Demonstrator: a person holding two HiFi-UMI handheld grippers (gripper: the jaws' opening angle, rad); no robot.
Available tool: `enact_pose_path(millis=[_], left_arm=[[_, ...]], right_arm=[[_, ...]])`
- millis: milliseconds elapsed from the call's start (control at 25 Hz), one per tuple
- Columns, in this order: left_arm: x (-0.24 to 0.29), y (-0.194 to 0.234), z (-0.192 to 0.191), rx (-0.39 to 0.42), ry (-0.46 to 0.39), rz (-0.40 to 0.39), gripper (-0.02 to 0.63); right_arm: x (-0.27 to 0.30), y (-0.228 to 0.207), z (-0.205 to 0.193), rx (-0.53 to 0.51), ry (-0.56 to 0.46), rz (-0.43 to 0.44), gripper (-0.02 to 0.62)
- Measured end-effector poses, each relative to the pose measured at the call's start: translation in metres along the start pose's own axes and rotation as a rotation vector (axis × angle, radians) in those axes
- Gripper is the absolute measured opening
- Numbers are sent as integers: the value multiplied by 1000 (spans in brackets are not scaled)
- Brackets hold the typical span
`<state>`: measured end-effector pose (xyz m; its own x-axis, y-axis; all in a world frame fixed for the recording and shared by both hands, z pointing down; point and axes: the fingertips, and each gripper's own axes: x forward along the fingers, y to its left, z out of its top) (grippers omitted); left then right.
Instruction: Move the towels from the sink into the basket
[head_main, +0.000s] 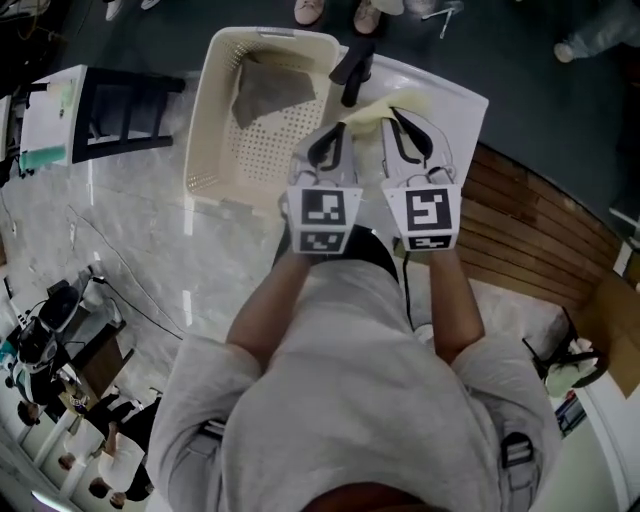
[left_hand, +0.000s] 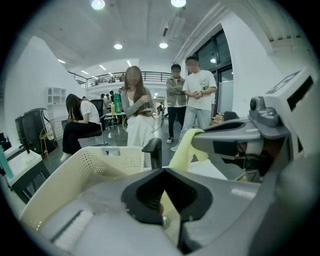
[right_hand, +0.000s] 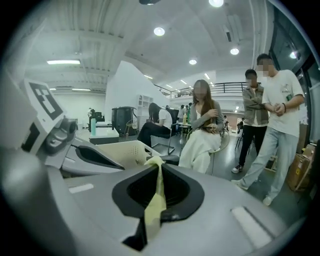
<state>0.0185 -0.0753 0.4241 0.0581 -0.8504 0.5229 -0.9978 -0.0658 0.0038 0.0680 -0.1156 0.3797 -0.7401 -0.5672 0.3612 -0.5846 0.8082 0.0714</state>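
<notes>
A pale yellow towel (head_main: 385, 107) hangs lifted over the white sink (head_main: 450, 100), stretched between my two grippers. My left gripper (head_main: 333, 130) is shut on one end; in the left gripper view yellow cloth (left_hand: 167, 201) shows in the slot of the closed jaws. My right gripper (head_main: 405, 114) is shut on the other end, and a yellow strip (right_hand: 155, 197) runs through its jaws. The cream perforated basket (head_main: 210, 120) stands left of the sink with a grey towel (head_main: 272, 92) lying in it. The sink's inside is hidden behind the grippers.
A black faucet (head_main: 352, 68) rises between basket and sink, just ahead of the grippers. A dark chair frame (head_main: 125, 112) stands left of the basket. Wooden slats (head_main: 540, 230) lie to the right. Two people stand (right_hand: 277, 125) and one sits (right_hand: 202, 135) beyond the sink.
</notes>
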Motion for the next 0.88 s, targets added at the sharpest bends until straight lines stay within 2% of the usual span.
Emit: enact_pose_path(millis=[520,880], left_arm=[[-51,91,-5,-101,-45,164,20],[-81,170,-17,-200,-58,301,20]], right_arm=[[46,84,48,-57,-46,160,11],[91,148,83,-112,-62,303,11]])
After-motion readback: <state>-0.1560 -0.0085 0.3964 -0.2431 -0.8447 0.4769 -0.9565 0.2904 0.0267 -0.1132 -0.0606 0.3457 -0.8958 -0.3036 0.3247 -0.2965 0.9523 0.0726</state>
